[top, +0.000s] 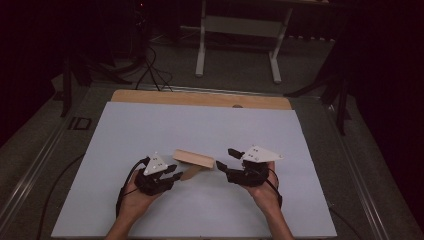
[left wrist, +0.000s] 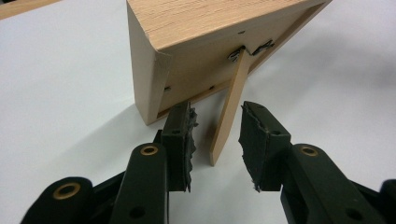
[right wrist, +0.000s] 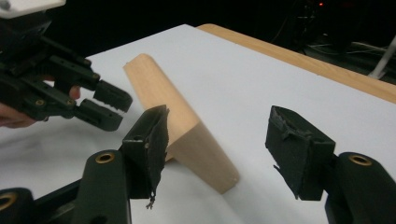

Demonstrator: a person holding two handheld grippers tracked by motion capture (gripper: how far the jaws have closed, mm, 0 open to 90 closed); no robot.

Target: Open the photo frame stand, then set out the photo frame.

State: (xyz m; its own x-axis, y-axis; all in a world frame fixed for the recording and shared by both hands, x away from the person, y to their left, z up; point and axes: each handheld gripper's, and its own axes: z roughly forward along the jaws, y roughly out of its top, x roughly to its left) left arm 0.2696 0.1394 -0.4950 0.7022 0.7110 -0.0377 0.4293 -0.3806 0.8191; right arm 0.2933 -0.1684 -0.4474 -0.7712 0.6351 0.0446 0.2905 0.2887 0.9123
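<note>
A light wooden picture frame (top: 194, 158) stands tilted on the white table top (top: 200, 125), its back toward the person. Its thin stand leg (left wrist: 232, 102) is hinged to the back and reaches down to the table. My left gripper (left wrist: 218, 112) is open, one pad on each side of that leg with a small gap at both. From above, the left gripper (top: 176, 172) sits at the frame's near left side. My right gripper (right wrist: 220, 119) is open wide by the right end of the frame (right wrist: 177, 116), its left pad close to the wood, nothing held. From above, the right gripper (top: 225, 158) is just right of the frame.
The white top lies on a wooden board whose far edge (top: 200, 98) shows beyond it. Dark floor surrounds the table, with cables (top: 150, 70) and a white stand (top: 240, 30) behind. Open white surface lies beyond and to both sides of the frame.
</note>
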